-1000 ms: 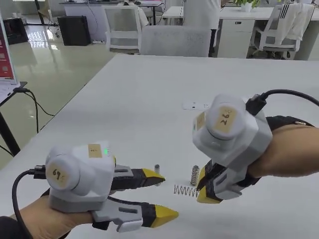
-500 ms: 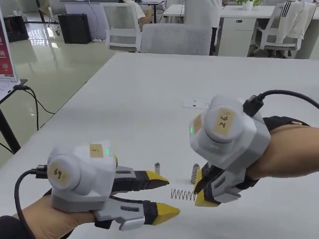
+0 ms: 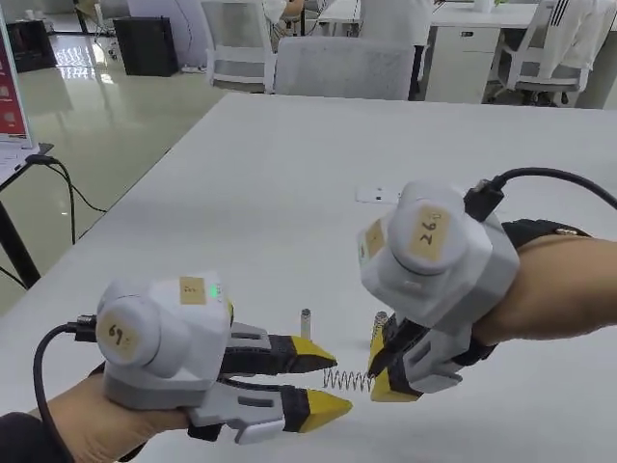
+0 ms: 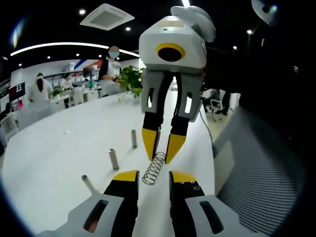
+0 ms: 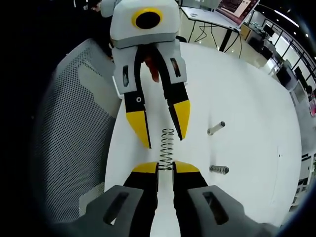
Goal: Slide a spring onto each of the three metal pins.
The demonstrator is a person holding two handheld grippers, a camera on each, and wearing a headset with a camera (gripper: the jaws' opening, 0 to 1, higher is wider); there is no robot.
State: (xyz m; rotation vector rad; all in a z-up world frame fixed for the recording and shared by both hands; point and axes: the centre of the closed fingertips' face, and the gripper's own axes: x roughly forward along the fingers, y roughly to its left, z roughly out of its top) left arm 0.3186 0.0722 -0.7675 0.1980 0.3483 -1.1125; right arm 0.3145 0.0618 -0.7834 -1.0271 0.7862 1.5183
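The left hand-held gripper point(image 3: 331, 381), at seven o'clock in the head view, has jaws spread about the free end of a loose spring point(image 3: 347, 379); a bare pin point(image 3: 306, 323) stands on the desk point(image 3: 289, 193) at eleven o'clock from it; a spring-clad pin point(image 3: 379, 326) stands at one o'clock; the right hand-held gripper point(image 3: 382, 371) pinches the spring's other end. Likely the second fitting; next the coil needs tipping upright, bore lined over the bare pin.
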